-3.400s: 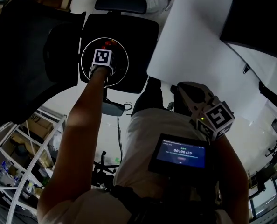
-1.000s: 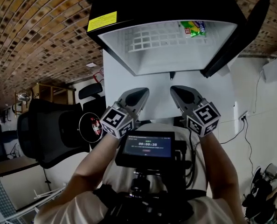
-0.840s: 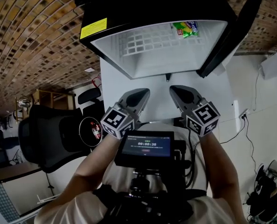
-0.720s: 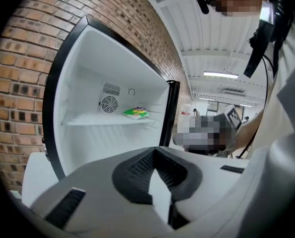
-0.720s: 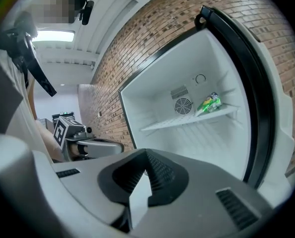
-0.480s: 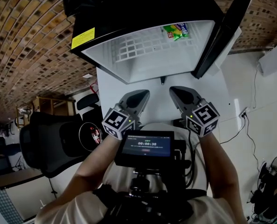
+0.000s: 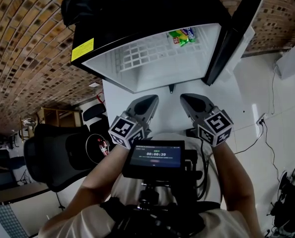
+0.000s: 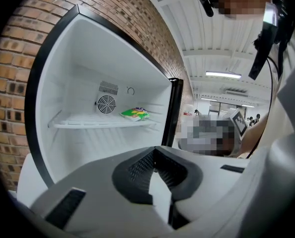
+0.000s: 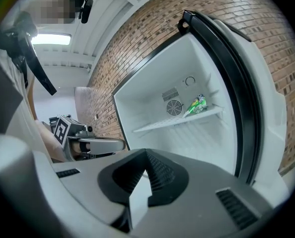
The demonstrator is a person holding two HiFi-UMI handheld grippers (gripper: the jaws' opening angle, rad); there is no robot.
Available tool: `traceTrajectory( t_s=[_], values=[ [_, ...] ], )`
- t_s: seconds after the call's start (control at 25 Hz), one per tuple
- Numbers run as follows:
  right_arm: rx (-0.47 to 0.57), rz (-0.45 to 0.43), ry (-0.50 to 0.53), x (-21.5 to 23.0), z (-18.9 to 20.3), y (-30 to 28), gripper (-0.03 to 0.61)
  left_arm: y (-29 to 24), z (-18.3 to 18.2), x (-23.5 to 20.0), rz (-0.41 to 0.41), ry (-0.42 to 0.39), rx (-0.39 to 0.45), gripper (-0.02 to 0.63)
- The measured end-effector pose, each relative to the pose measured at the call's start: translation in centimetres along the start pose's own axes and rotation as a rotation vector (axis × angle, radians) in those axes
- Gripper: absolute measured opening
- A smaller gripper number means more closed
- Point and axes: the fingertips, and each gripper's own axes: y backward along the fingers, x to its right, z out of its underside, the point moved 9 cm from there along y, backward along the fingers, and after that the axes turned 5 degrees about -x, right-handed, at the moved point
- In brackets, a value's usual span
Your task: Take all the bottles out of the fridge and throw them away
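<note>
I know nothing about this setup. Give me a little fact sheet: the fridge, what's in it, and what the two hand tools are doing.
Fridge: small, in front of a brick wall
Door: swung open
Shelf: one white wire shelf
On the shelf: a single green and yellow packet, at the end nearest the door
Bottles: none visible
Left gripper: jaws together, empty, held in front of the fridge
Right gripper: jaws together, empty, beside the left one

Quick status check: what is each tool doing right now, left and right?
Left tool: closed, nothing between its jaws.
Right tool: closed, nothing between its jaws.
</note>
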Motion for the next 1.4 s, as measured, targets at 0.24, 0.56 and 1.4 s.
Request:
traceTrajectory(
  t_s=[0.24, 0.56, 1.4],
  values=[
    [0.015, 0.013, -0.018, 1.0, 0.3, 0.7, 0.002, -2.3, -2.0, 0.3, -0.01, -0.131, -0.019, 0.017],
    [0.049, 0.039, -0.043, 2.7, 0.4, 1.9, 0.002, -5.9, -4.5, 1.6, -0.03, -0.231, -0.052, 0.018],
    [0.083, 0.093, -0.113, 5.7, 1.6, 4.0, 0.002, -17.6, -12.3, -1.8, -0.166, -0.606, -0.167, 0.249]
  ],
)
